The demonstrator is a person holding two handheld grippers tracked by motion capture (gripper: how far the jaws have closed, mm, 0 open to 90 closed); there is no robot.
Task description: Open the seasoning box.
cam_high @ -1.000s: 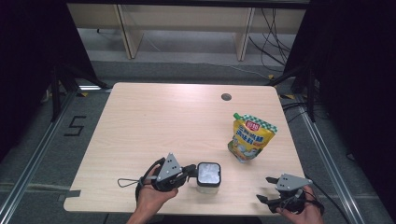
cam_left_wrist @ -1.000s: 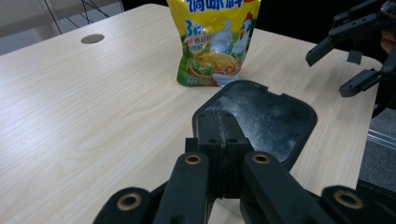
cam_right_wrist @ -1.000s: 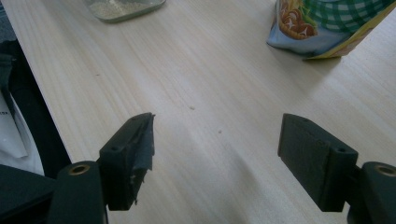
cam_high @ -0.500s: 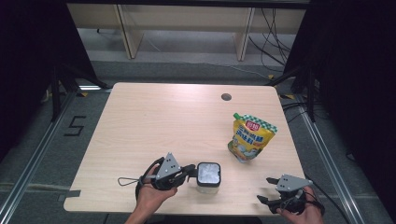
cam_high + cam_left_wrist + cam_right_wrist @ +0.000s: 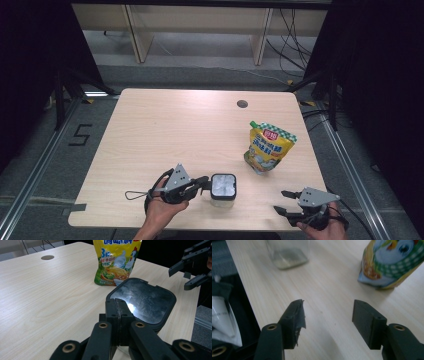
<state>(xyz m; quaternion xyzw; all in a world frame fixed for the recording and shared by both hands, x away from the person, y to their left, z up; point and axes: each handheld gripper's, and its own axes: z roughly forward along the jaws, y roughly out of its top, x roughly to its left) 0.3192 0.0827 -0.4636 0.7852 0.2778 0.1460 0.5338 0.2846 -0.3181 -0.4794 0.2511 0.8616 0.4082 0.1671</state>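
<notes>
Right claw (image 5: 283,202) narrowing — empty, near table edge (image 5: 200,226), left claw (image 5: 204,184) pinching jar (image 5: 223,187)

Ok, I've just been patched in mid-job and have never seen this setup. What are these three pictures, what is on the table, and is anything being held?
There is no robot arm here: a person holds a black two-jaw gripper in each hand. The high view looks down on the pale wooden table. The other two pictures come from cameras riding on the grippers, looking along their own jaws.

On the table stand a clear square jar with a black-rimmed lid and a yellow and green printed food pouch.

The left gripper is shut, its jaws pinched on the edge of the jar's lid, as the left gripper view shows. The right gripper sits near the table's front right corner; its jaws have just been closing but remain apart, with nothing between them.
</notes>
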